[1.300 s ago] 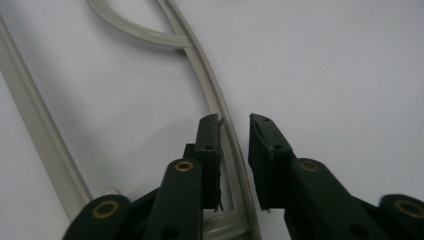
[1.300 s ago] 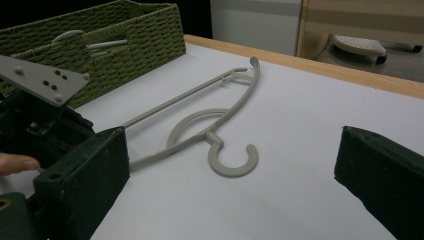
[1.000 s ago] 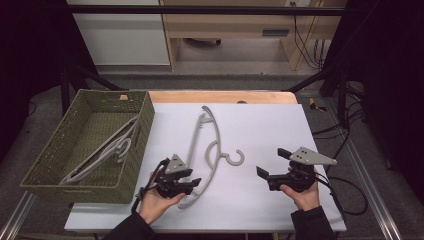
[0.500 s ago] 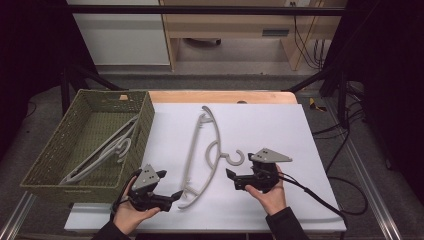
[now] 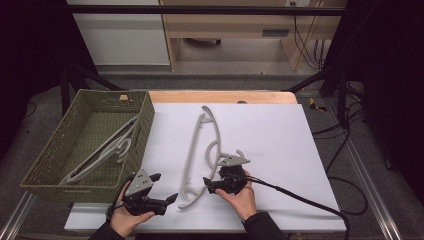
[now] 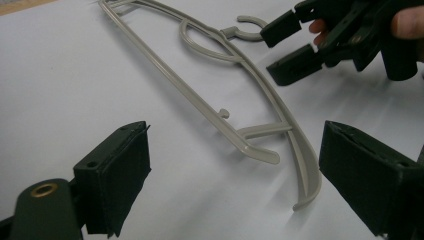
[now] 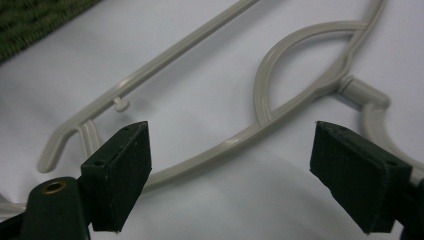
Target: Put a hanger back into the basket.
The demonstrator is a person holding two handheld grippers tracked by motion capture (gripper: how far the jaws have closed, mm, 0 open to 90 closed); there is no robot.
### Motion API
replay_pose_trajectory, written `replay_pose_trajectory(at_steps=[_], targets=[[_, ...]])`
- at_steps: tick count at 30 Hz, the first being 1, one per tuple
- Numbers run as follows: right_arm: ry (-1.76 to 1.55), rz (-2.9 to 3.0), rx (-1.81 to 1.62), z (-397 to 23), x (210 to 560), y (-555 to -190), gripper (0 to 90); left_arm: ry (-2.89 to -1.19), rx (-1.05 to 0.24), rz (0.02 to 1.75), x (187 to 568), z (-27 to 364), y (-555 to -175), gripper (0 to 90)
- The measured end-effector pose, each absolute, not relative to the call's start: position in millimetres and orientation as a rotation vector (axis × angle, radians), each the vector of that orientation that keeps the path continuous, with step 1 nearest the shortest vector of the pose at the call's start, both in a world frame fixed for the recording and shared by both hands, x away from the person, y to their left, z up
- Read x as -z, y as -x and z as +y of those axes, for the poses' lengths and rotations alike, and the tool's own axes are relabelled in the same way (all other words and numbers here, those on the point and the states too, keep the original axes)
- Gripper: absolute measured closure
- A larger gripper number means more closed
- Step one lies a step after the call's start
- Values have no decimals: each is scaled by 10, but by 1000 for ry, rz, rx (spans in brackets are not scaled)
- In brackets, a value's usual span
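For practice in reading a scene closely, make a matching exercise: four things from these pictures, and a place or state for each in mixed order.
1. basket
2. hanger on the sheet
3. left gripper
4. right gripper

a. fingers astride the hanger's curved arm
b. lying flat on white
c. at the table's left, holding another hanger
d. open over bare sheet, short of the hanger's end

Pairs: 1-c, 2-b, 3-d, 4-a

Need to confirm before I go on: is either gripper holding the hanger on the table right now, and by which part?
Nothing is held. The right gripper straddles the hanger arm near the hook, pads not touching. The left gripper is open beside its near end.
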State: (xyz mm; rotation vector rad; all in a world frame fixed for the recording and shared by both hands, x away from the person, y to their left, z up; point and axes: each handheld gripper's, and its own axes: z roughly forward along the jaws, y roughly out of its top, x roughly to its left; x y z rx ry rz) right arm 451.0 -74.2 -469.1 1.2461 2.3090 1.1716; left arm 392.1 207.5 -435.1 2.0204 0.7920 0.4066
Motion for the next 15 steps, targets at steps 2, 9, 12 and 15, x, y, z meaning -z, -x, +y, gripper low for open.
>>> replay_pose_trajectory(at_steps=[2,9,12,15], targets=[[-1230,2333,-1155,-689,4750,-4531,196,-2018,-402,797,4352,2083,-3929,126],[-1272,2331,-1078,-598,4828,-4563,247,-2024,-405,808,4368,2092,-3947,126],[-1259,2367,-1063,-626,4805,-4568,279,-2028,-404,816,4375,2096,-3952,130],[-1273,2379,-1053,-633,4788,-4568,302,-2029,-405,818,4379,2101,-3955,130]])
